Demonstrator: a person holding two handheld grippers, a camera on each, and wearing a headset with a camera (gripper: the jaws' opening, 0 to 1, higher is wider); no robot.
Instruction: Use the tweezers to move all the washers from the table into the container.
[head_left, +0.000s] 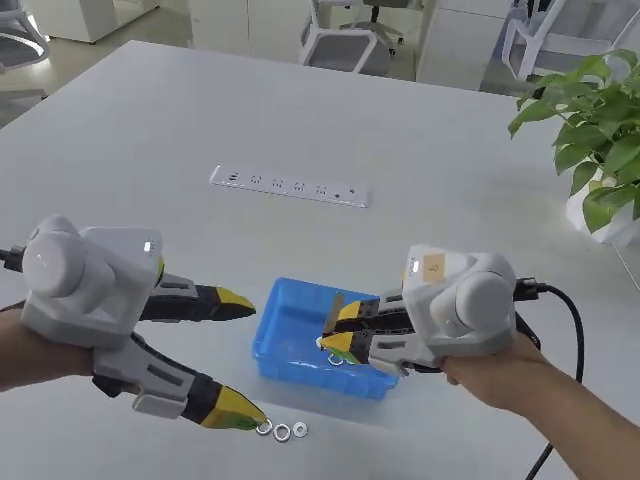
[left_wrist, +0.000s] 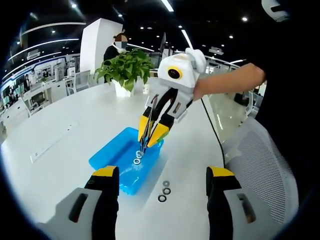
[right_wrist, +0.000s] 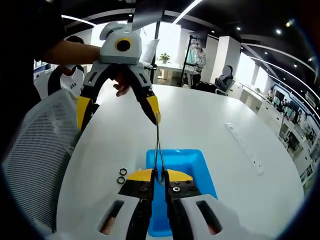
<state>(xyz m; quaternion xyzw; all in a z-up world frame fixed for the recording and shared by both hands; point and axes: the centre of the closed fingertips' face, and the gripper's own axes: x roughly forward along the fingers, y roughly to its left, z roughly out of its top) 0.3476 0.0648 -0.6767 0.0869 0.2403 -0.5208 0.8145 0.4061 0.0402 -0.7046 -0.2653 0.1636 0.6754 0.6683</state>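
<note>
Over the blue container (head_left: 300, 368), our right tool (head_left: 338, 330) clamps the tweezers (right_wrist: 158, 145), tips at a washer (left_wrist: 139, 154) that might bounce out. Our left tool (head_left: 243, 358), jaws spread, could scatter three washers (head_left: 282, 432) on the bench (head_left: 200, 120).

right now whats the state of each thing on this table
left gripper: open, empty
right gripper: shut on tweezers
blue container: upright, open top
tweezers: tips down inside the blue container
washers in container: at least two, lying flat
washers on table: three, flat, beside the blue container
power strip: flat, nothing plugged in
</note>
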